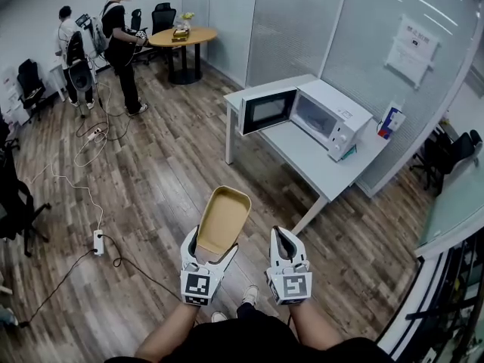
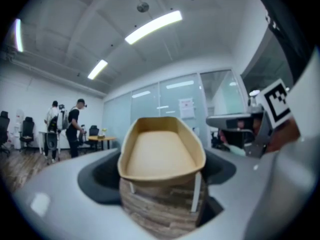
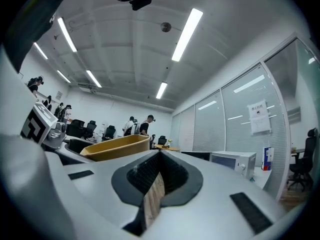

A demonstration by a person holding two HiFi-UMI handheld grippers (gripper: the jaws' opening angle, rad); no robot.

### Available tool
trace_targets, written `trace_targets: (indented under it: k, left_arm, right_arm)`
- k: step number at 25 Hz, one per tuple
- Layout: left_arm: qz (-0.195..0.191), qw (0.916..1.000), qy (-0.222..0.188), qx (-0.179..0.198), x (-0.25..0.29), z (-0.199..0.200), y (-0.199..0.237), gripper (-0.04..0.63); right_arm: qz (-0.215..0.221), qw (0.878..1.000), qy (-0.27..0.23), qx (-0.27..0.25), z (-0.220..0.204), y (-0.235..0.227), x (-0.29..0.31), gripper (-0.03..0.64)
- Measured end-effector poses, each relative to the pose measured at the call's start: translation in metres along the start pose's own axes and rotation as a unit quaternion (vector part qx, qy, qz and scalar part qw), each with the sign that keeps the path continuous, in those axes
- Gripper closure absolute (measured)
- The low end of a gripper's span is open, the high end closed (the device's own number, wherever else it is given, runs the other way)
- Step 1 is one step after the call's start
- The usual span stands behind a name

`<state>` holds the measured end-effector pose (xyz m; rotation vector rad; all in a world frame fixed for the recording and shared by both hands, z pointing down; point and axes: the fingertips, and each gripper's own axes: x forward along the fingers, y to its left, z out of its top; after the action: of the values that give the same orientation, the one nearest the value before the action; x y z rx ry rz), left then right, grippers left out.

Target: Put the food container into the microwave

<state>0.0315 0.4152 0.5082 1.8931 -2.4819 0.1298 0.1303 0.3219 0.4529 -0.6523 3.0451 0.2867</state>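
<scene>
A tan, boat-shaped food container hangs empty in the air over the wooden floor. My left gripper is shut on its near end, and the left gripper view shows the container level between the jaws of my left gripper. Just to its right my right gripper is shut with nothing in it; only a thin slit shows between the jaws of this gripper. The white microwave stands ahead on a white table, its door swung open to the left.
Two people stand at the far left by a round wooden table. Cables and a power strip lie on the floor at left. Office chairs line the left edge. A glass partition runs behind the table, with a blue box beside the microwave.
</scene>
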Motion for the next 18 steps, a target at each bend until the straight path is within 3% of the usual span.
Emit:
trace_targets:
  k: [18]
  left_arm:
    - [0.028, 0.9993, -0.016, 0.021, 0.116, 0.026, 0.006, 0.126]
  right_arm:
    - [-0.010, 0.998, -0.029, 0.056, -0.007, -0.103, 0.076, 0.618]
